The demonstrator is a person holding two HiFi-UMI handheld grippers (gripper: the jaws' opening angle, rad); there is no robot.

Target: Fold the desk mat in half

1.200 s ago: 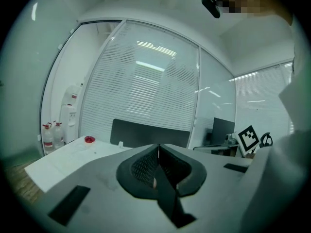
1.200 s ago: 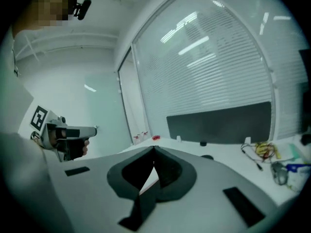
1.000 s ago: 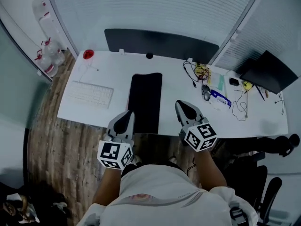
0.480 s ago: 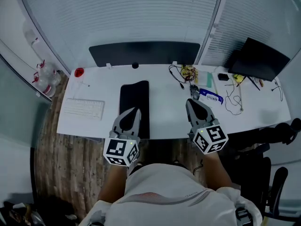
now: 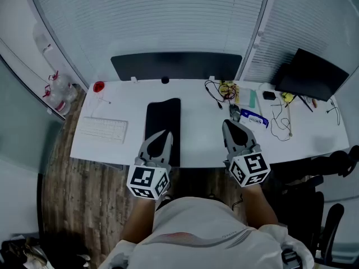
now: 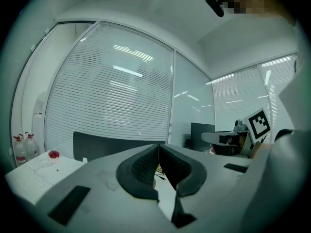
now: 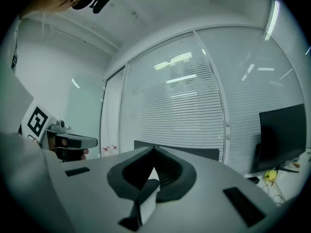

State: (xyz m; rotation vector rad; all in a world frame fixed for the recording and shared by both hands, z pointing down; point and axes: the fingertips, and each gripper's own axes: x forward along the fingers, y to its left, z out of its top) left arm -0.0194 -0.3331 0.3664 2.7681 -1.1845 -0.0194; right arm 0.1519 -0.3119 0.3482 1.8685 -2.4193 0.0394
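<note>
1. The desk mat lies flat on the white desk. It is a narrow dark strip running from the front edge toward the back, with the keyboard to its left and a tangle of cables to its right. Its outline is the same as a second ago. I cannot tell from above whether it is one layer or already doubled.
2. The left gripper is clenched with nothing between its jaws. In the head view its tip overlaps the mat's near end. Its own view looks level at the window blinds, so I judge that it hovers above the mat and does not touch it.
3. The right gripper is also clenched and empty, over bare desk well to the right of the mat.
4. Over the last second both grippers have shifted slightly over the desk's front edge, the left one from beside the mat's corner to over its near end. The mat has not moved with them.
5. Neither gripper has hold of the mat. If the fold is still to be made, the jaws must open and come down onto an edge of the mat.
</note>
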